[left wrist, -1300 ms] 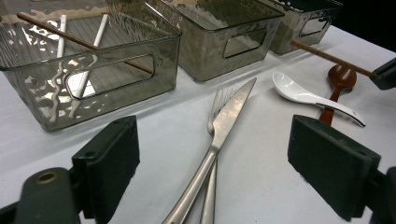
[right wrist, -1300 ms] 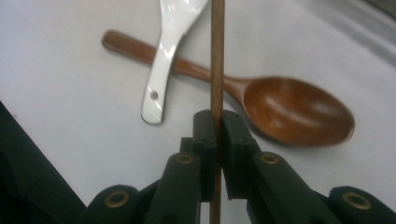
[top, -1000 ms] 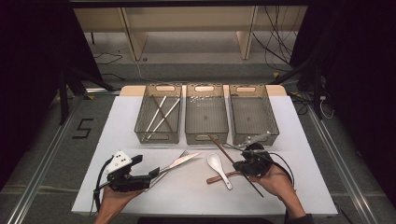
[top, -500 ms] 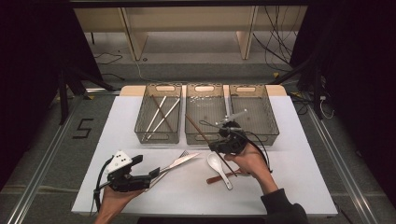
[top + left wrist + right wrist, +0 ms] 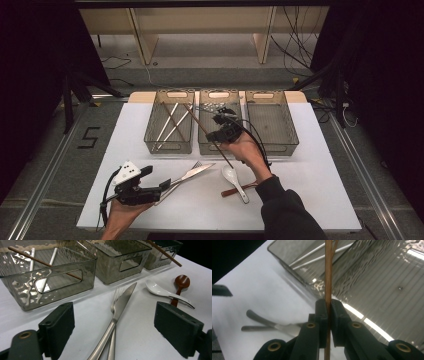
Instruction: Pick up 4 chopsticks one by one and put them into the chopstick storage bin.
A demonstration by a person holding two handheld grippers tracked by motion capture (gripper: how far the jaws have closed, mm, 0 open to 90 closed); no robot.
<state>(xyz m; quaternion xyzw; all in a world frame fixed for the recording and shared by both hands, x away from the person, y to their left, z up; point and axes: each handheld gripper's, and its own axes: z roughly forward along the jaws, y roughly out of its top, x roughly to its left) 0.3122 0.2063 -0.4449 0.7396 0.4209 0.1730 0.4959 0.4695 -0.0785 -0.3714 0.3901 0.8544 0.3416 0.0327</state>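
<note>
White desk (image 5: 300,165): chopstick (image 5: 202,126) sorting.
Right gripper (image 5: 223,131) pinched it toward the eleven-o'clock bin (image 5: 170,145); release next. Left gripper (image 5: 165,186) spread.

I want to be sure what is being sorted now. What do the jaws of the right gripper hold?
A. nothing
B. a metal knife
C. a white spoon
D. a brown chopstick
D: in the right gripper view the right gripper is shut on a thin brown chopstick, above the bins; the white spoon and the knife lie on the table.

Bright overhead light on the white table (image 5: 310,165), dark surroundings, glare on bins.
</note>
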